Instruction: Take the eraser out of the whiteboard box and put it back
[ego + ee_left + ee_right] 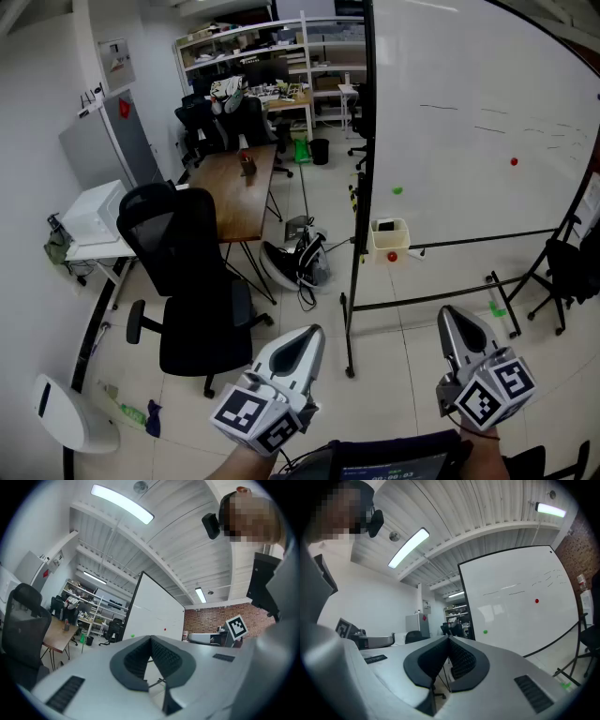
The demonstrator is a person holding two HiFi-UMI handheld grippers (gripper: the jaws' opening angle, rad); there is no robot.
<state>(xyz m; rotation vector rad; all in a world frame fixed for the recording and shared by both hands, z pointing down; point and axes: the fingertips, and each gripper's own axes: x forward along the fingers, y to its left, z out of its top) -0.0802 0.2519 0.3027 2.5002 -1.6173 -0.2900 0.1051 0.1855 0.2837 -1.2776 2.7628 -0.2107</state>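
**Kid 1:** Eraser [385, 226], where is it?

**Kid 2:** It's the small dark thing in the cream whiteboard box [390, 247]. The box hangs low on the whiteboard [469, 122] stand.

**Kid 1:** And the tools?

**Kid 2:** The left tool [312, 336] and the right tool [450, 317] are both pressed together, with nothing in them. They're well apart from the box.

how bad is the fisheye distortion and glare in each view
Head view: fisheye bows the whiteboard frame. Left gripper view: ceiling light blown out, round black vignette. Right gripper view: same vignette, pale reflections on the whiteboard.
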